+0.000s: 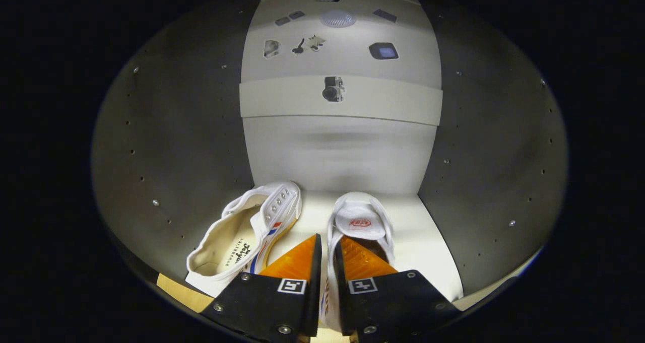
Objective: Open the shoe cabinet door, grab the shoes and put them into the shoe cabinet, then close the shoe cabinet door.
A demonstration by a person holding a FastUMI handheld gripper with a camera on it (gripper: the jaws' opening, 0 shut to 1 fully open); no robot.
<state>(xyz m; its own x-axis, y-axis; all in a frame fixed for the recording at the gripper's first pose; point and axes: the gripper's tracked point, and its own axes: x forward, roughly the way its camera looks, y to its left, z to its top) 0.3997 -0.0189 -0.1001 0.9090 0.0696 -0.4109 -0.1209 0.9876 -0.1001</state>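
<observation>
Gripper view looks straight into the pale, boxy shoe cabinet (191, 146), w/ grey side walls dotted w/ small screws and shelf-pin holes on both sides of the jaws (327, 250). Jaws are clenched on the near side wall of the right white canvas sneaker (360, 222): one finger sits outside the shoe, the other inside its opening, and the thin strip of white canvas w/ red lettering runs down the narrow gap between them, so both press on it. That shoe points away from the jaws, its white tongue w/ a red round logo just ahead of the fingertips; it seems to sit on the cabinet's white bottom shelf (428, 242), tho whether the sole is fully down I can't tell. Second white canvas sneaker w/ red-and-blue side stripes and metal eyelets (247, 232) lies just to the left of the jaws, tipped on its side so the cream insole w/ dark print faces outward, toe angled toward the back; it's close beside the held shoe but not touching it. Beyond both shoes rises the cabinet's light back panel (342, 154), w/ a horizontal white band higher up. Far beyond the jaws, on the lit upper surface, several small dark shapes and a round mesh-like disc show, too small to ID.
</observation>
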